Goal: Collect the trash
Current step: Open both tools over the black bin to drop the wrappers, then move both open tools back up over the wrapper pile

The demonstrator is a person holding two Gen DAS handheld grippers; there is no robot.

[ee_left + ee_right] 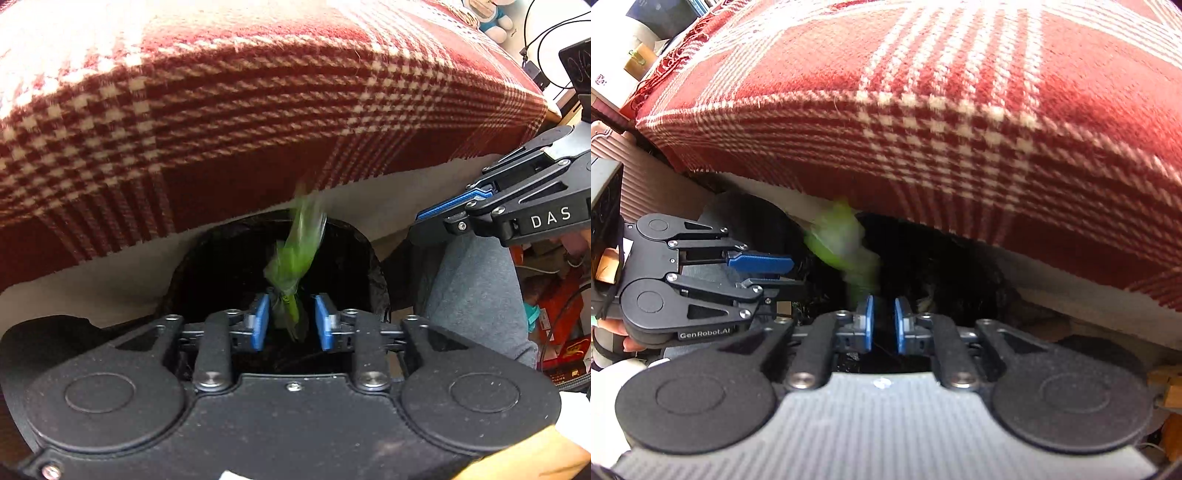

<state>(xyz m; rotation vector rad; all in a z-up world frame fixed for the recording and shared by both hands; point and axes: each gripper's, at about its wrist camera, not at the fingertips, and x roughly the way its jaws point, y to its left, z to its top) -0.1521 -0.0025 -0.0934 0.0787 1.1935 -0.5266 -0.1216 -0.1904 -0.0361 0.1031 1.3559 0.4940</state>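
A crumpled green wrapper (295,254) hangs blurred over the mouth of a black bag-lined bin (362,254). Its lower end sits between the blue pads of my left gripper (291,325), which is open with a gap on each side of the wrapper. In the right wrist view the same wrapper (840,243) is a green smear just past the left gripper (792,273), above the bin (964,269). My right gripper (884,326) hovers over the bin with its pads a narrow gap apart and nothing between them. It also shows from the side, right gripper (419,225).
A red and white plaid blanket (258,110) drapes over a cushion edge right behind the bin. A person's grey-trousered leg (476,291) is right of the bin. Boxes and cables (557,306) crowd the far right; a ribbed pink case (657,192) stands left.
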